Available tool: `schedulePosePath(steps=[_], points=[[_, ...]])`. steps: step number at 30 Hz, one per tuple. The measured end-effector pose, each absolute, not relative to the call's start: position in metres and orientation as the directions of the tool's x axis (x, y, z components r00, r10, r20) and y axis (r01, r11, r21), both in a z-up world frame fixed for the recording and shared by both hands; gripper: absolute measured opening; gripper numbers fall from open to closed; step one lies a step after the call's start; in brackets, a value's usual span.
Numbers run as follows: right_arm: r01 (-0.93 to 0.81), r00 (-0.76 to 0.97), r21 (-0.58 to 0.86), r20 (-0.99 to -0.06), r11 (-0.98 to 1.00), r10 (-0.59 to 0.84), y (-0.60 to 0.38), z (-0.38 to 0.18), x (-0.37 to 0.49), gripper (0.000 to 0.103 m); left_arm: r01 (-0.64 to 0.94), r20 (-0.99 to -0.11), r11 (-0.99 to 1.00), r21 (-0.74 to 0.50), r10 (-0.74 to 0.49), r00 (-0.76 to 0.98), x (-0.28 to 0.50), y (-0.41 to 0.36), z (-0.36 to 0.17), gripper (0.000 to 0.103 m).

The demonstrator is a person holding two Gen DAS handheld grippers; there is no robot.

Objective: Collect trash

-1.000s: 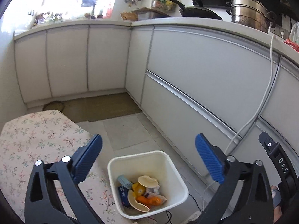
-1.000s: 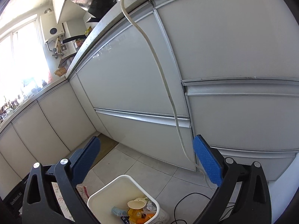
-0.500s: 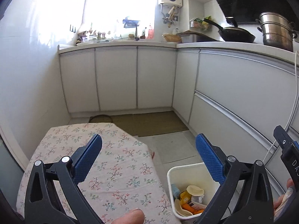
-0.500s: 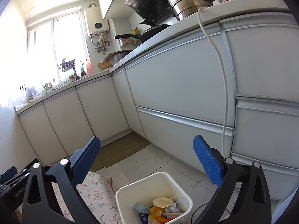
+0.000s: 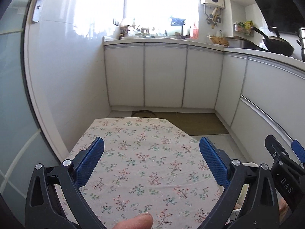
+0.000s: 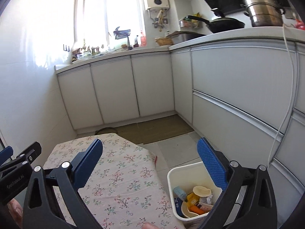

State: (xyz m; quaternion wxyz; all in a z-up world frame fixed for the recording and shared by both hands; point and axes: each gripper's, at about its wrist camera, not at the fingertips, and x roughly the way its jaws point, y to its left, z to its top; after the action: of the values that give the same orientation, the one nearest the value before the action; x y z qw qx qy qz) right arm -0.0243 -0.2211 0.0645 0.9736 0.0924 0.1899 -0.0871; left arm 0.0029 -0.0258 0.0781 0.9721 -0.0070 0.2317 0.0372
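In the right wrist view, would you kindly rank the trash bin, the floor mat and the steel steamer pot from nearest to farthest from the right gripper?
Measured from the right gripper:
1. Trash bin, just below its right finger, on the floor.
2. Floor mat, ahead on the floor by the cabinets.
3. Steel steamer pot, up on the counter, upper right.

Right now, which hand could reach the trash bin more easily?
Probably the right. In its view the white bin sits on the floor just under the open right tool. The open left tool hangs over the flowery tablecloth instead.
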Motion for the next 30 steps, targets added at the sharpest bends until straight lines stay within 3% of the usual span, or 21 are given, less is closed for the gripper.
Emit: schedulePosePath(steps=[12, 17, 30], points=[[0.112, 0.920, 0.093, -0.387, 0.989, -0.067, -0.159, 0.062, 0.003, 0.097, -0.238, -0.453, 0.971, -0.029, 0.199, 0.869, -0.003, 0.038, 0.067, 0.096], [0.107, 0.913, 0.056, -0.402, 0.993, -0.076, -0.145, 0.055, 0.011, 0.097, -0.255, -0.501, 0.962, -0.093, 0.176, 0.847, 0.005, 0.055, 0.063, 0.096], [0.142, 0.905, 0.046, -0.412, 0.989, -0.110, -0.135, 0.046, 0.018, 0.097, -0.204, -0.567, 0.977, -0.062, 0.134, 0.812, 0.016, 0.050, 0.046, 0.096]])
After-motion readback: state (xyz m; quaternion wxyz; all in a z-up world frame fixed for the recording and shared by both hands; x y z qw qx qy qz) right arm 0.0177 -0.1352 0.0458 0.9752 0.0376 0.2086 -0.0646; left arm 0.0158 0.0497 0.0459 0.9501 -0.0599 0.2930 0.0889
